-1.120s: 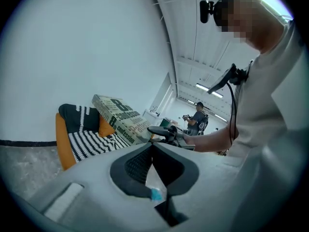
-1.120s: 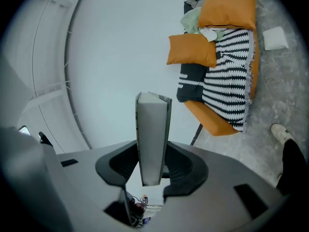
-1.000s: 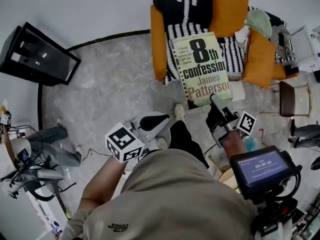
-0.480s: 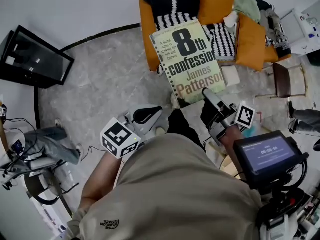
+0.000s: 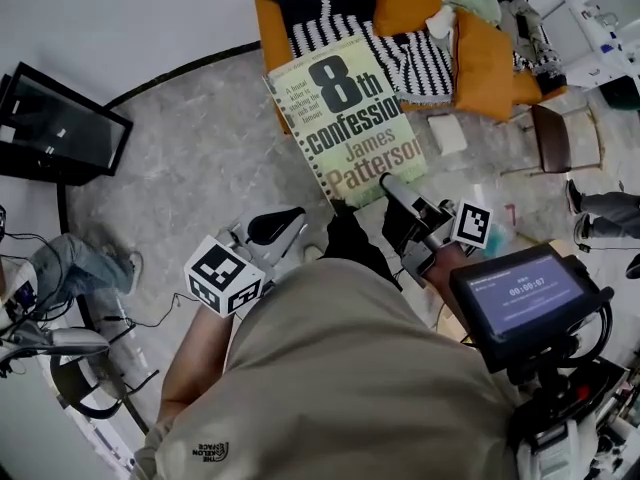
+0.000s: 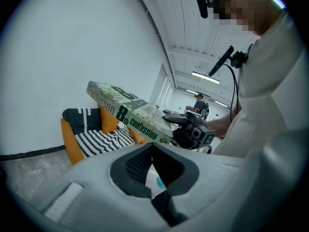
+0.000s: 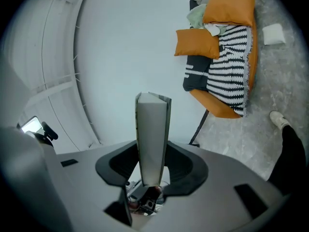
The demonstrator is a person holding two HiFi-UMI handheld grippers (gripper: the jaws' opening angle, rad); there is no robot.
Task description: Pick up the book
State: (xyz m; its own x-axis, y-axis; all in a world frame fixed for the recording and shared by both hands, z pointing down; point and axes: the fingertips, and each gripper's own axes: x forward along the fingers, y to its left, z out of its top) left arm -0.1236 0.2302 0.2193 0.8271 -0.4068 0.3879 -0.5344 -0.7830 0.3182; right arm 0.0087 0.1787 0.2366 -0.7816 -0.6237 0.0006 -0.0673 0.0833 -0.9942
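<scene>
Plenty of open air around the book [image 5: 345, 118], held up over grey floor [image 5: 190, 138], well clear of the orange sofa [image 5: 268, 28] beyond. Pale green paperback, big black "8th confession" on cover and spine. Clamped at its lower edge in the right gripper [image 5: 392, 190]. Left gripper [image 6: 152, 161] closed on nothing, off to the side. End of the bottom cover line hidden behind the right gripper.

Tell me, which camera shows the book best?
The head view: the book faces it, front cover readable. The left gripper view shows it slantwise, spine foremost; the right gripper view only its page edge between the jaws.
</scene>
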